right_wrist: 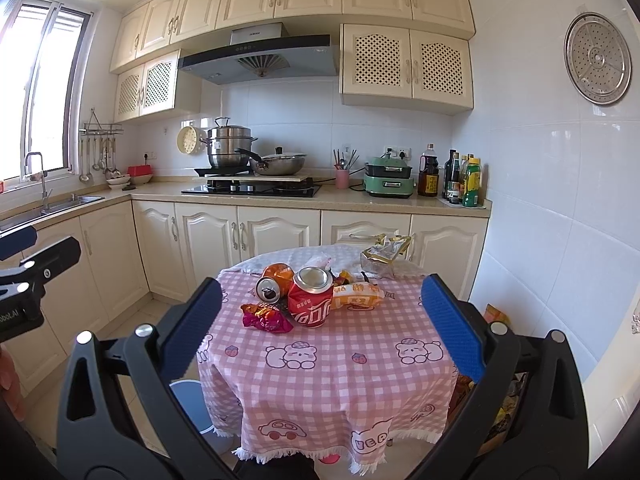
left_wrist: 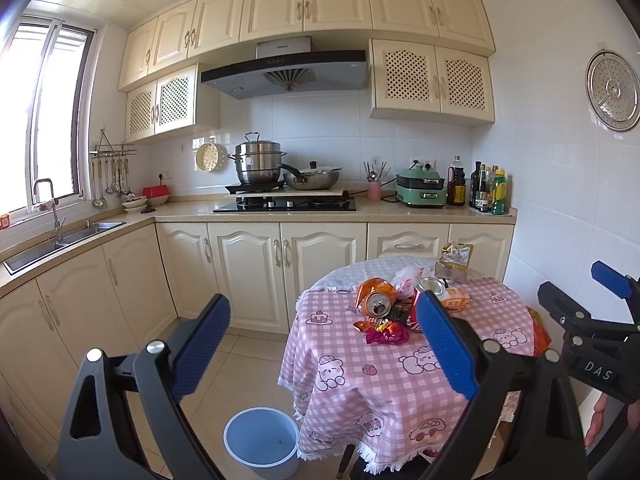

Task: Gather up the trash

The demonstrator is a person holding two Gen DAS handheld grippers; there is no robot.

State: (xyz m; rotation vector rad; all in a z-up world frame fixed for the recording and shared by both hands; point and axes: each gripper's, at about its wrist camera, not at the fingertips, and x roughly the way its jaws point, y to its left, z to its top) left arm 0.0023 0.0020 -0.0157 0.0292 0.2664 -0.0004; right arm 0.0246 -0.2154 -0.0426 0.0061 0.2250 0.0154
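Left gripper point(left_wrist: 322, 344) spread wide, empty, held back from the table and off its left side; blue bin point(left_wrist: 262, 442) on the floor below it, just beside the tablecloth's point(left_wrist: 400, 396) hanging edge, looks empty; right gripper point(right_wrist: 322, 326) also released, nothing between its pads, facing the table square on.

Step in hand, by my read: first approach, nothing collected yet; best to take the nearest piece first, the magenta candy wrapper point(right_wrist: 266, 317), pinching low and flat so the pads catch foil and not cloth; cans better gripped across the body; keep the bin side free for the left tool.

Trash sits in one cluster toward the far middle of the round table; left to right: the magenta wrapper, shiny and crinkled; orange can point(right_wrist: 274, 280) lying on its side, mouth open toward camera, dented; red cola can point(right_wrist: 312, 298) upright-ish and crushed, touching it; orange snack packet point(right_wrist: 357, 295) flat beside that; gold-edged torn bag point(right_wrist: 382, 256) at the far rim, slightly apart.
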